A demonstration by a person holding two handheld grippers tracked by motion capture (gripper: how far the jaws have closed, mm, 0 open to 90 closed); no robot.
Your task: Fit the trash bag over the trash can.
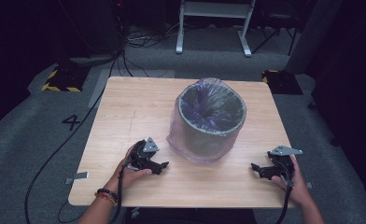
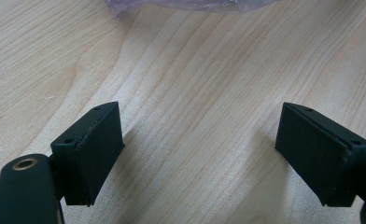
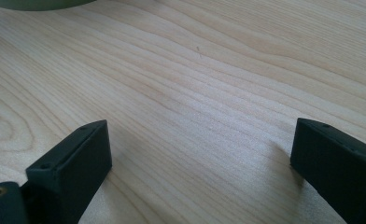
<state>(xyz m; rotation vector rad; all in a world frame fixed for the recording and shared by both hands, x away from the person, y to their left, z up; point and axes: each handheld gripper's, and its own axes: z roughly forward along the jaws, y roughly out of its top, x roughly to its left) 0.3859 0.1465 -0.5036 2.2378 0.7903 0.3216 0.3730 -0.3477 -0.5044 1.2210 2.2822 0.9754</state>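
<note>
one wooden table (image 1: 134,107) stood in the middle of the high view, and on it sat one grey bin (image 1: 211,122), upright, a little right of the frame's centre; one translucent purple bag (image 1: 212,100) lined it, folded over the rim and hanging loose down the outside to the tabletop; two grippers lay low on the table near the bottom of that view, one to each side of the bin; the left gripper (image 1: 160,167) was at lower left of the bin, just beside the bag's lower edge, held in one hand (image 1: 130,173) whose wrist bore beaded bracelets (image 1: 106,195); the right gripper (image 1: 257,169) was at lower right, clearly apart from the bin, held in the other hand (image 1: 293,184); each gripper carried one grey three-cornered plate and trailed one cable towards the bottom edge; in the left gripper view its two fingers (image 2: 95,149) stood wide apart with bare wood between them, nothing held, and a strip of the purple bag ran along the top of the frame; in the right gripper view the two fingers (image 3: 76,163) were likewise spread wide over bare wood, empty, with a sliver of the bin's base at the upper left corner; on the grey floor at the left of the high view a painted number 4 (image 1: 72,122) was visible, and two yellow-and-black striped blocks (image 1: 61,79) sat beyond the table's far corners.
</note>
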